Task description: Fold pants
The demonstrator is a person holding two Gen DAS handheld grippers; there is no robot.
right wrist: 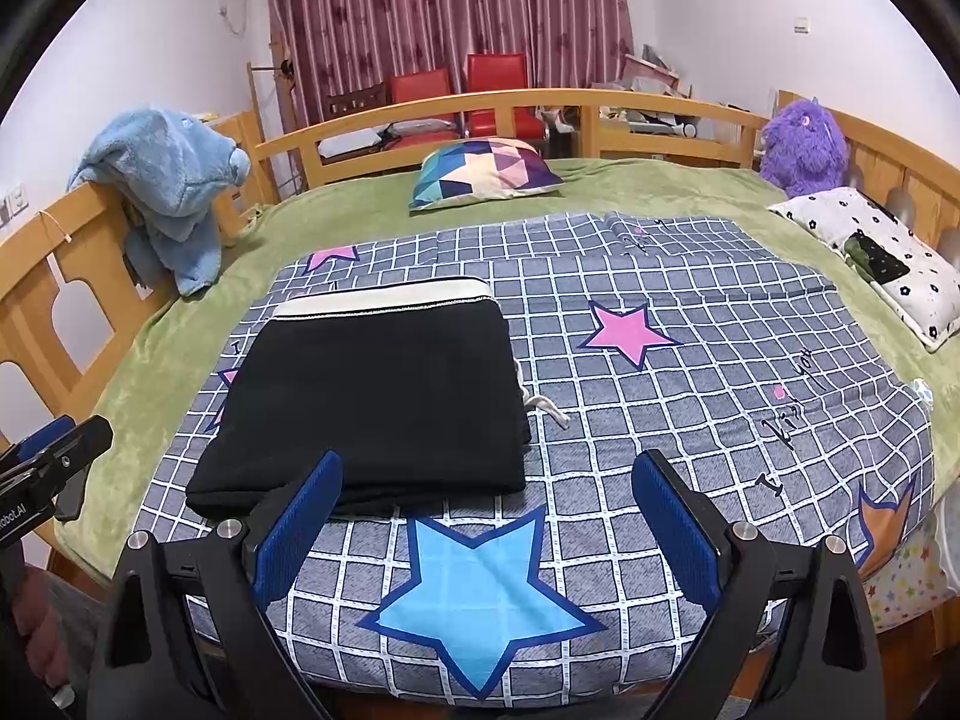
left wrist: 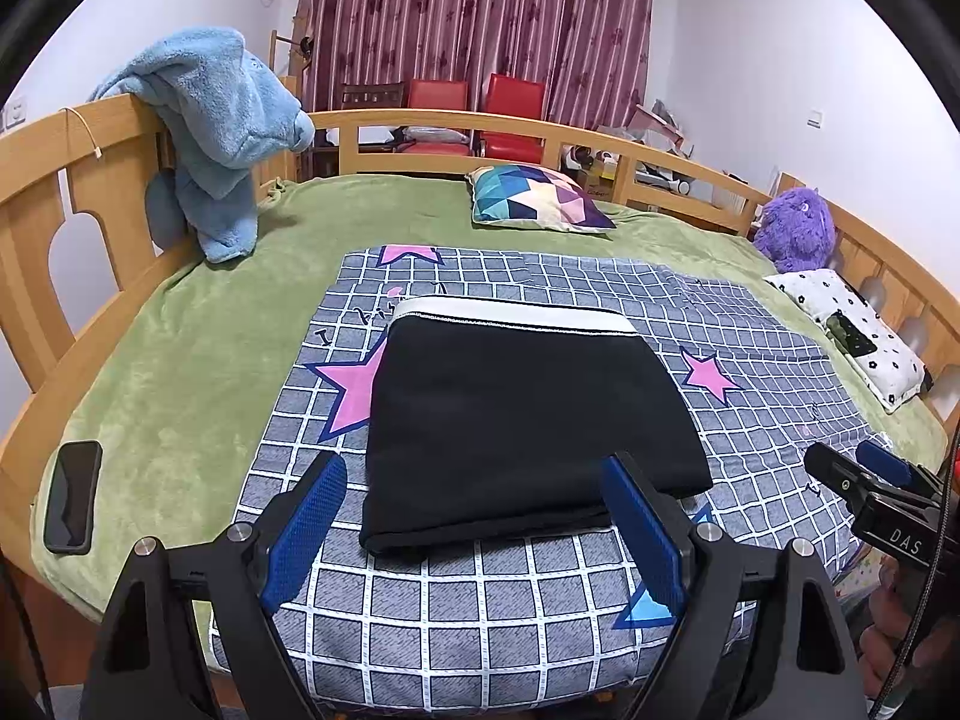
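Two tongs hang released over the near edge of the bed: our left tongs (left wrist: 474, 534) spread wide just in front of the black pants (left wrist: 528, 414), our right tongs (right wrist: 486, 531) spread the same way over a blue star on the checked sheet (right wrist: 690, 420), holding nothing. The pants lie in a compact rectangular stack on that sheet, white waistband (left wrist: 510, 315) at the far side, folded edge nearest us, a bit of white drawstring (right wrist: 549, 408) poking out on the right.

We judge the folding nearly or fully done. What remains, if anything, is tidying: we would tuck the drawstring under the stack, and press the near fold flat with an open tong face instead of pinching it, since a pinch could drag the top layer and undo the alignment.

For room, we have bare sheet to the right of the stack and in front of it. A phone (left wrist: 72, 498) lies on the green blanket (left wrist: 198, 360) near the bed's left corner, well apart from the pants. The wooden rail (left wrist: 450, 120) and pillows sit well beyond the stack.
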